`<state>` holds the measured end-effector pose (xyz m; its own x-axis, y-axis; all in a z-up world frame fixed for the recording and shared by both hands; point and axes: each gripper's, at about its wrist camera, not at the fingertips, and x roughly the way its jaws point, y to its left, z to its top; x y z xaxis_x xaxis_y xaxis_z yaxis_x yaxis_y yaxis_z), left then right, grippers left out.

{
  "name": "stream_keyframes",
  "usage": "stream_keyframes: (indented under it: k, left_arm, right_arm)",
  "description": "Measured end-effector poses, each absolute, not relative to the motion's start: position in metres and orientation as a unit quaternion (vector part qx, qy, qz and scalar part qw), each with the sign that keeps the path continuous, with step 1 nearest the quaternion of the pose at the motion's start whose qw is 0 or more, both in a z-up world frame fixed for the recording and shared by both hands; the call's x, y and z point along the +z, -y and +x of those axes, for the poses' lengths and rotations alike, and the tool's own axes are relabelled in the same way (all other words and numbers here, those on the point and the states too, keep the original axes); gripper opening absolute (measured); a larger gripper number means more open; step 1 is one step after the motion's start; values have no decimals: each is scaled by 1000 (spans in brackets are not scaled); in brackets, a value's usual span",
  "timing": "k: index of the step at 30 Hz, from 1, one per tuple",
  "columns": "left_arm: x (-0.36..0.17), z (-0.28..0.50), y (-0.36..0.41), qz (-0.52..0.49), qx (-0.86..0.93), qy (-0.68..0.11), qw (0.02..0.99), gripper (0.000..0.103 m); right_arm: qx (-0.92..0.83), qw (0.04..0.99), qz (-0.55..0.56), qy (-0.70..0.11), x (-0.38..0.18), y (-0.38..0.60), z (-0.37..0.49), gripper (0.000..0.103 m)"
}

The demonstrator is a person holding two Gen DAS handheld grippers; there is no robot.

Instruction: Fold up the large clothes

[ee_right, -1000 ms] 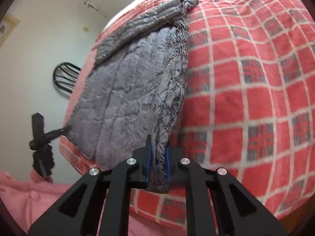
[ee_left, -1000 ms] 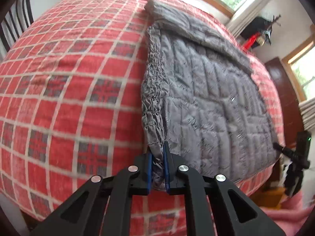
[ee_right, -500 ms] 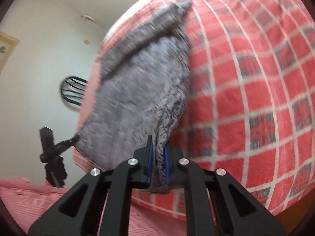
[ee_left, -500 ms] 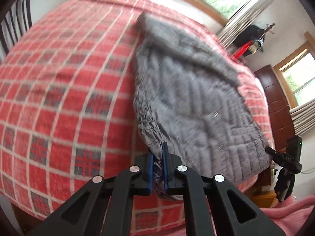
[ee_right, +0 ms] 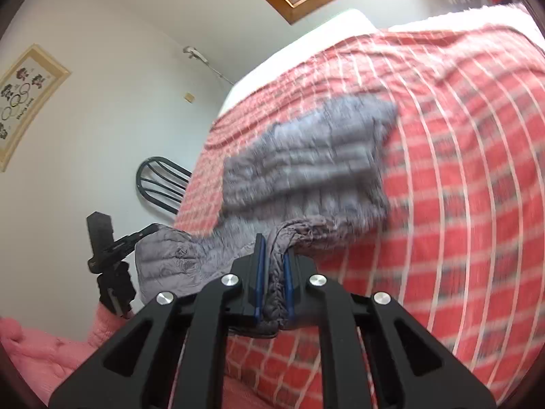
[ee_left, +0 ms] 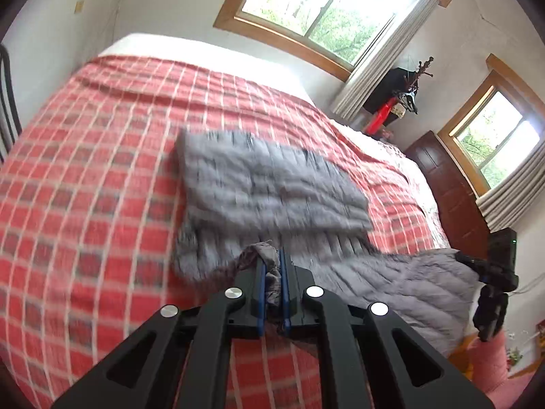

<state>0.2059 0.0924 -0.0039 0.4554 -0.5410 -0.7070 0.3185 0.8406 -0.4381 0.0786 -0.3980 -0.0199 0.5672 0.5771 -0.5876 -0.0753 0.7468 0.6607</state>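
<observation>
A: Left wrist view first — what has the left claw point(ee_left: 272, 293) got?

B: It is clamped narrow on a bunched grey hem of the quilted jacket point(ee_left: 269, 187), the fabric pinched between the blue pads point(ee_left: 260, 293). From the claw the jacket runs toward twelve o'clock across the red checked bed point(ee_left: 85, 187). Its far part lies flat on the bedspread. The near part is lifted and sags off toward four o'clock, where the right claw point(ee_left: 490, 272) grips the other corner.

A: So the long axis?

B: The held hem stretches from six to four o'clock, across the view. The body of the jacket points away from it, up the bed toward the window point(ee_left: 327, 10). I judge the coming move carries this hem toward twelve, over the flat part.

A: And the right wrist view?

B: Much the same, mirrored. The right claw point(ee_right: 272, 289) is closed on a gathered roll of grey hem. The quilted jacket point(ee_right: 306, 163) spreads from it toward twelve and one o'clock on the red checked bed point(ee_right: 477, 204). The left claw point(ee_right: 112, 248) shows at nine o'clock with a puffed corner against it — the hem hangs slack between the two.

A: Which claw is nearer the flat part?

B: Neither, clearly. Both sit at the near bed edge, so I'd expect them to travel together.
</observation>
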Motion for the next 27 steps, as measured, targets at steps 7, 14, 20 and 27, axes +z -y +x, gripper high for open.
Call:
stream_keyframes:
  k: [7,14,20,27]
  left_arm:
    - [-5,298,-83,-139,-239,-460,844,7]
    - [-36,387,-78,-134,-195,-476,847,7]
    - [-86,449,-71,-131,-159,-520,829,7]
    - [-120,479,-66,-144,-165,-559,800,10]
  right_arm:
    - [190,831,306,-425,-18,425,164,9]
    - [167,821,303,-453,-41,442,244,9]
    - [137,796,319,-496,-86,450,306,10]
    - [136,763,360,-519,-114,463,338,20]
